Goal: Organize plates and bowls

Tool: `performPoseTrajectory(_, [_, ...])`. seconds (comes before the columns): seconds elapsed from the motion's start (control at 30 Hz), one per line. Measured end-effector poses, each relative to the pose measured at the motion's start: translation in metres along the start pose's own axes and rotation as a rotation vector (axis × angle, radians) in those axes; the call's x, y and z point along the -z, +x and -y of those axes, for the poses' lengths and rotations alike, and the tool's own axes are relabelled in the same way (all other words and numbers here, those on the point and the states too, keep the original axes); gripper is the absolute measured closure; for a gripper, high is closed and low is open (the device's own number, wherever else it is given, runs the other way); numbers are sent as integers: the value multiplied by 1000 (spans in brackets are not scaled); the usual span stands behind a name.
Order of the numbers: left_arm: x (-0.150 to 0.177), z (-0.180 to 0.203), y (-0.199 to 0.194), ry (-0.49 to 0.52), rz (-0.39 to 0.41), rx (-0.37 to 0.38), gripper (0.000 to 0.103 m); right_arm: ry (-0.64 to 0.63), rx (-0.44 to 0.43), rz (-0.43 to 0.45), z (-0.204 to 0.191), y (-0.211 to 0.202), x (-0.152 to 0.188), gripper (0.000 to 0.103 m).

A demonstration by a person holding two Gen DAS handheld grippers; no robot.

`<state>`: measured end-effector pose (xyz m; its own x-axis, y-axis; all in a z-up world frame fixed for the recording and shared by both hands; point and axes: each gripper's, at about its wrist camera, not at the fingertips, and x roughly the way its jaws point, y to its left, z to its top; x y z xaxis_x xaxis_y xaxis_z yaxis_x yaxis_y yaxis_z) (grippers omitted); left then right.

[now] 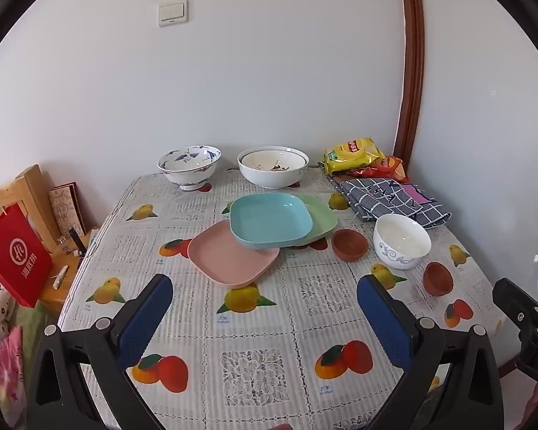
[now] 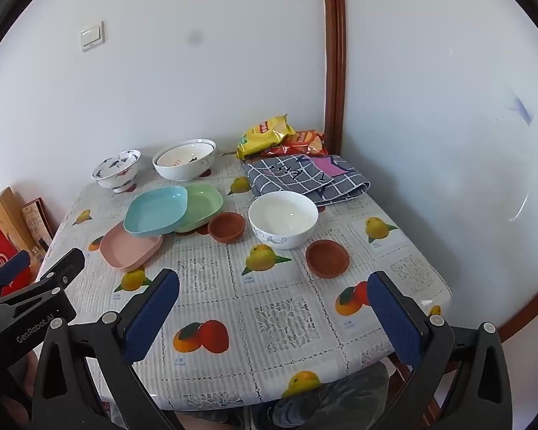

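Observation:
Three square plates overlap mid-table: a blue plate (image 1: pixel 269 222) (image 2: pixel 156 209) on top, a green plate (image 1: pixel 321 220) (image 2: pixel 202 202) behind it, a pink plate (image 1: pixel 229 259) (image 2: pixel 131 247) in front. Two small brown bowls (image 1: pixel 349 244) (image 1: pixel 437 278) (image 2: pixel 227 227) (image 2: pixel 327 258) flank a white bowl (image 1: pixel 401 240) (image 2: pixel 282 218). A blue-patterned bowl (image 1: pixel 189 166) (image 2: pixel 116 169) and a large white bowl (image 1: pixel 272 166) (image 2: pixel 184 159) stand at the back. My left gripper (image 1: pixel 265 290) is open and empty above the near table. My right gripper (image 2: pixel 274 290) is open and empty too.
Snack bags (image 1: pixel 355 154) (image 2: pixel 265 134) and a checked cloth (image 1: pixel 391 200) (image 2: pixel 305 175) lie at the back right by the wall. A red bag (image 1: pixel 16 261) hangs on a wooden chair (image 1: pixel 32 193) left of the table. The fruit-print tablecloth (image 1: pixel 254 322) covers the table.

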<state>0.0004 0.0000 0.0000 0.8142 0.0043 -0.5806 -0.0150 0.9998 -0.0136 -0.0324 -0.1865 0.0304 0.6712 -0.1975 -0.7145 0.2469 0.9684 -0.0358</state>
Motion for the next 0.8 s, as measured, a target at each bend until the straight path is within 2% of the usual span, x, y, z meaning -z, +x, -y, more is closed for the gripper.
performPoseTrajectory(0.37, [0,-9,-4,3,-4,14,0,7,1,-23,5,0,3,0])
performPoseTrajectory(0.43, [2,1,-3,12,0,-3,0,4,0,-25,5,1,5,0])
performPoseTrajectory(0.8, [2,2,-5,16,5,-6,0,9,0,-18,7,-1,8,0])
